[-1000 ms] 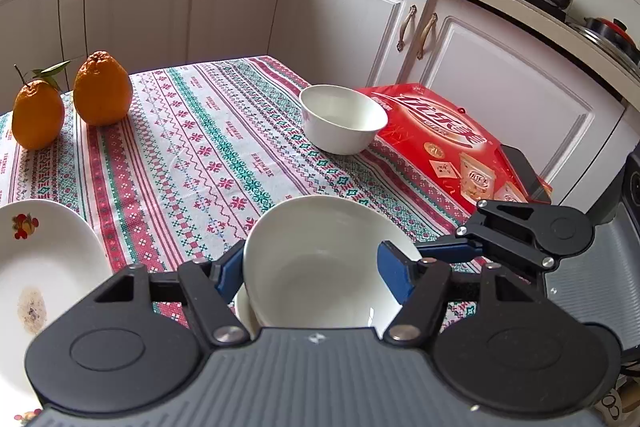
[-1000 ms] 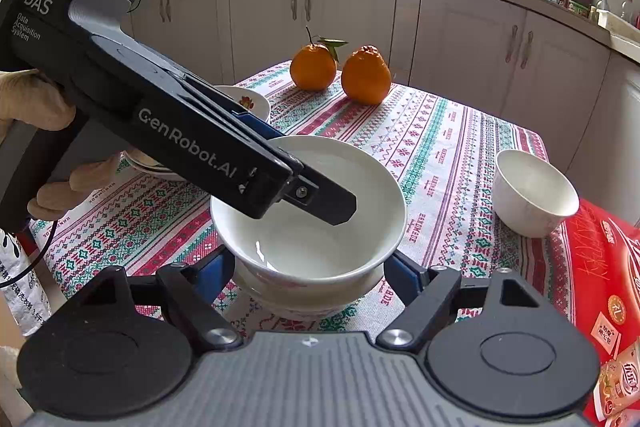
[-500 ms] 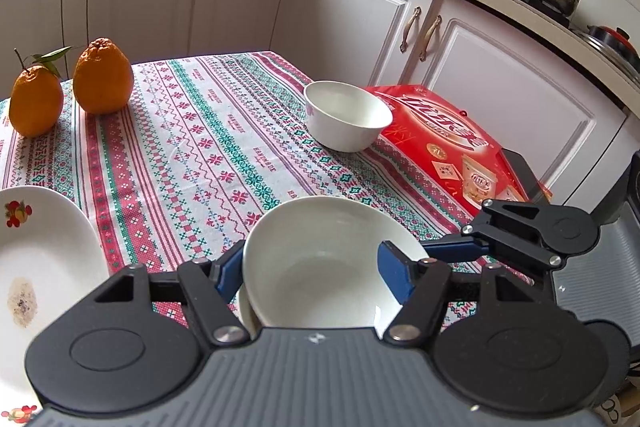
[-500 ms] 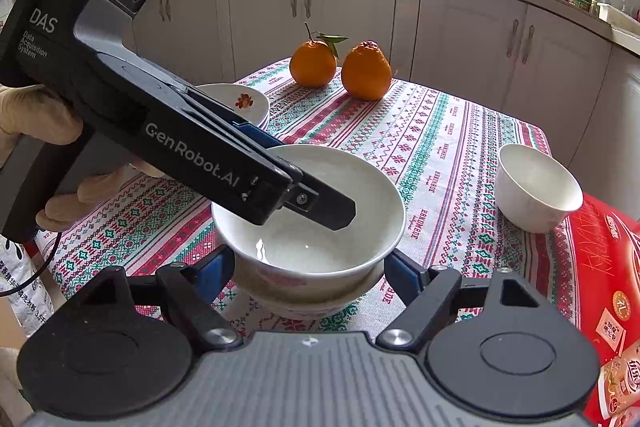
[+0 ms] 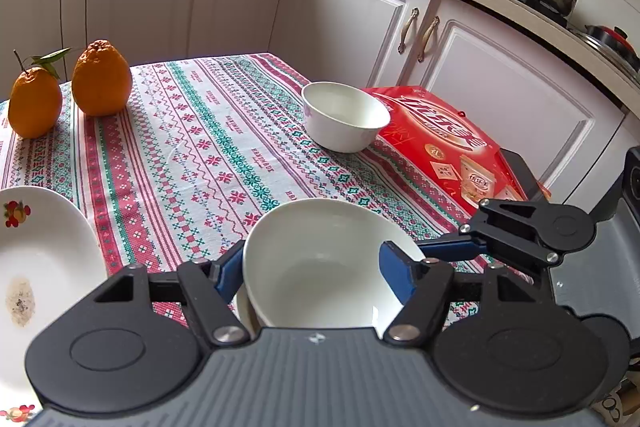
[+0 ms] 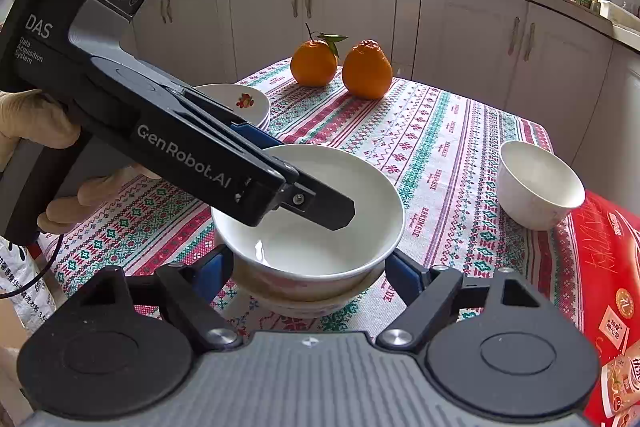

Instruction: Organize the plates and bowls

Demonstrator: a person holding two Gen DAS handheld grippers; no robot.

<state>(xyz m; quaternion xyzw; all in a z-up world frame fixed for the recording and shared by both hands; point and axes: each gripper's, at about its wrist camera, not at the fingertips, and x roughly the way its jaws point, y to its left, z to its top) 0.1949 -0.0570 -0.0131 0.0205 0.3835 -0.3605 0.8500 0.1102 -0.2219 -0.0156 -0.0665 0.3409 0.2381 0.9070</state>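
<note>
Slightly wider jaws; top bowl [image 6: 320, 227] upright, mouth up, round.

L gripper [image 5: 312, 269] & R gripper [image 6: 308, 269] angled down, fingers [image 5: 394, 273] opening

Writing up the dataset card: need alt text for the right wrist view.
A white ceramic bowl sits nested on a second bowl on a patterned tablecloth, between the right hand-held gripper's opening jaws, while the left hand-held gripper straddles its rim. Behind: two oranges, stacked plates, small white bowl.
</note>
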